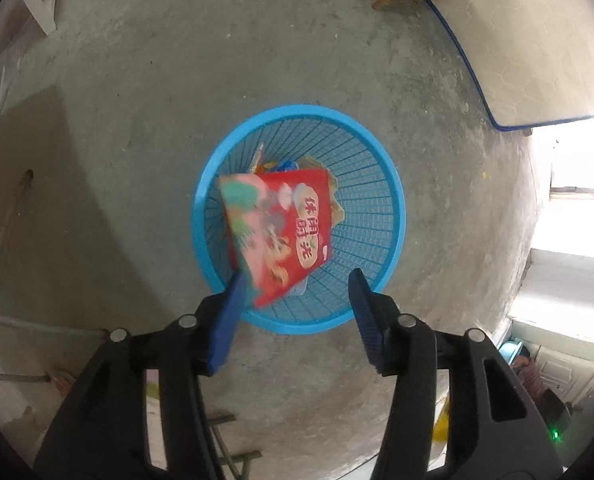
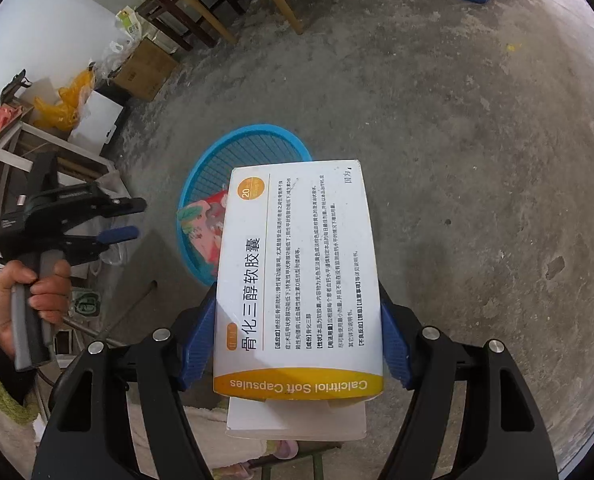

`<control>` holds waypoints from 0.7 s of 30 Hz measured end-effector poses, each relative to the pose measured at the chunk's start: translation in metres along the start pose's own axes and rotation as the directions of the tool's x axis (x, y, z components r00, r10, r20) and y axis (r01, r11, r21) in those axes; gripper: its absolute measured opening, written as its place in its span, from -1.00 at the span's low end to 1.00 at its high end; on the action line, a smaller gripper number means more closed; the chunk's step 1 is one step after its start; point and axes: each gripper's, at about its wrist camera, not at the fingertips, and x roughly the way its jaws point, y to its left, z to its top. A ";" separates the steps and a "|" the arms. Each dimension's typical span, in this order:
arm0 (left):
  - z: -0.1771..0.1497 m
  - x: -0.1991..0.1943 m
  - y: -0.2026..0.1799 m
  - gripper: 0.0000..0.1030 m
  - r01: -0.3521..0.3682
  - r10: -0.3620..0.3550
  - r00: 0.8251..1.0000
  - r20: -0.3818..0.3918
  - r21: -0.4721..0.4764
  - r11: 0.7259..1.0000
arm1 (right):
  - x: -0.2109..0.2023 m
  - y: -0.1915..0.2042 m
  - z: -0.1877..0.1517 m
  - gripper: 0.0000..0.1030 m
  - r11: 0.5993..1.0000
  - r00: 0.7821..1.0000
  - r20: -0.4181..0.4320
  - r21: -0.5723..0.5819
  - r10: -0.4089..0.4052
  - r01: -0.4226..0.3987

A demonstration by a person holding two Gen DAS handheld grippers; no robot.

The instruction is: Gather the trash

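A blue mesh basket (image 1: 397, 216) stands on the concrete floor and holds several wrappers. A red snack packet (image 1: 281, 232) is blurred in the air over its opening, its lower corner beside the left finger. My left gripper (image 1: 297, 276) is open above the basket, and its pads do not press on the packet. From the right wrist view, the basket (image 2: 257, 140) and the packet (image 2: 207, 224) lie behind a white and yellow capsule box (image 2: 297, 264). My right gripper (image 2: 297, 300) is shut on this box by its long sides. The left gripper (image 2: 139, 219) shows at the left, held by a person's hand (image 2: 37, 300).
A pale mat with a blue edge (image 1: 537, 60) lies beyond the basket. Wooden chair legs (image 2: 257, 0), a cardboard box (image 2: 145, 68) and yellow plastic bags (image 2: 69, 104) crowd the far left wall. Bare concrete floor (image 2: 477, 160) spreads to the right.
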 end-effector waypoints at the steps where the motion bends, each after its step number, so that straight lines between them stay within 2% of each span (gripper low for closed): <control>1: 0.002 -0.007 0.000 0.00 -0.008 0.008 1.000 0.010 0.010 1.000 | 0.001 0.001 0.001 0.34 1.000 1.000 -0.004 -0.003 0.002 -0.002; 7: -0.011 -0.085 -0.006 0.09 0.009 -0.021 0.990 0.136 0.090 0.996 | 0.022 0.029 0.015 0.34 0.997 0.998 -0.033 -0.055 0.044 -0.046; 12: -0.048 -0.160 -0.011 0.20 -0.020 -0.023 0.973 0.229 0.184 0.983 | 0.044 0.076 0.046 0.36 0.988 0.999 -0.012 -0.149 0.035 -0.037; 13: -0.060 -0.176 -0.011 0.22 -0.033 -0.017 0.968 0.249 0.197 0.980 | 0.055 0.089 0.057 0.41 0.984 0.999 -0.004 -0.172 0.033 -0.033; 14: -0.070 -0.187 -0.010 0.24 -0.039 -0.018 0.964 0.264 0.208 0.977 | 0.063 0.098 0.063 0.62 0.981 1.000 0.000 -0.190 0.027 -0.027; 15: -0.083 -0.202 -0.008 0.26 -0.039 -0.025 0.957 0.288 0.214 0.976 | 0.070 0.106 0.068 0.69 0.978 1.000 0.004 -0.207 0.007 -0.006; 17: -0.103 -0.219 -0.004 0.30 -0.030 -0.044 0.945 0.325 0.220 0.975 | 0.092 0.119 0.076 0.69 0.966 0.997 0.020 -0.245 -0.079 0.082; 19: -0.124 -0.236 0.007 0.30 -0.037 -0.047 0.921 0.387 0.205 0.978 | 0.103 0.119 0.075 0.69 0.962 0.993 0.014 -0.247 -0.115 0.115; 21: -0.140 -0.244 0.020 0.30 -0.053 -0.027 0.898 0.439 0.168 0.984 | 0.102 0.113 0.069 0.69 0.974 0.995 0.005 -0.206 -0.095 0.094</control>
